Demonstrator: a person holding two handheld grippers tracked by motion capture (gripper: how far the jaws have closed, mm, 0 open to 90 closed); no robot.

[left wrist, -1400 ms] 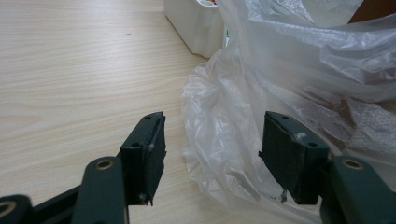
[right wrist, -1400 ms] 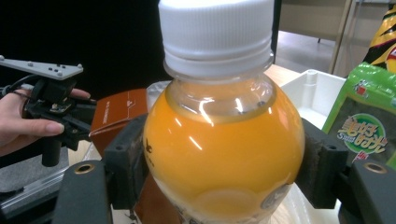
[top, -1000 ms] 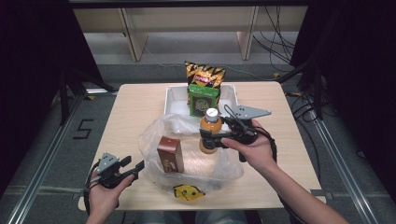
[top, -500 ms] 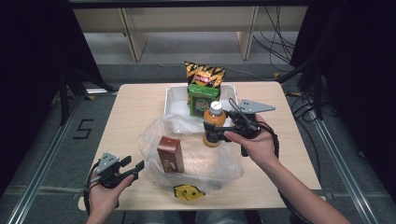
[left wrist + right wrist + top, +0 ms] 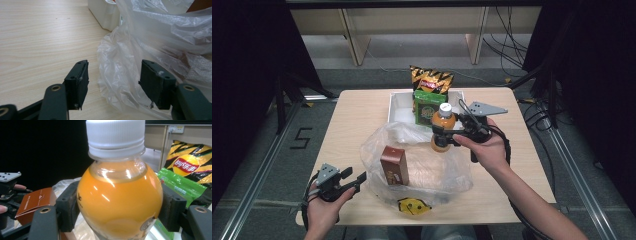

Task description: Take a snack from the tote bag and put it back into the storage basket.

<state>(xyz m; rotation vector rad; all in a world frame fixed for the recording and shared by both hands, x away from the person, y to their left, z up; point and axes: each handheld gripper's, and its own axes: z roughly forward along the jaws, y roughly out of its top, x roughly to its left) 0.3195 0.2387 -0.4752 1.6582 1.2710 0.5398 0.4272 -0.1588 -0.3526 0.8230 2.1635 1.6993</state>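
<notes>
An orange juice bottle (image 5: 442, 129) with a white cap (image 5: 115, 135) hangs upright above the far edge of a clear plastic bag (image 5: 422, 165), with my right gripper (image 5: 446, 138) shut on its body (image 5: 119, 202). A brown carton (image 5: 394, 165) stands upright inside the bag. My left gripper (image 5: 356, 179) rests near the table's front left, open, its jaws facing the bag's crumpled edge (image 5: 117, 67) with nothing between them.
A white tray (image 5: 398, 107) at the back holds a green packet (image 5: 426, 107) and a black-and-yellow chips bag (image 5: 431, 80). A small yellow object (image 5: 413, 205) lies by the front edge. Bare wood lies to the left (image 5: 37, 37).
My right gripper has carried the bottle away from the person and slightly right, toward the tray. The left gripper has stayed in place.
</notes>
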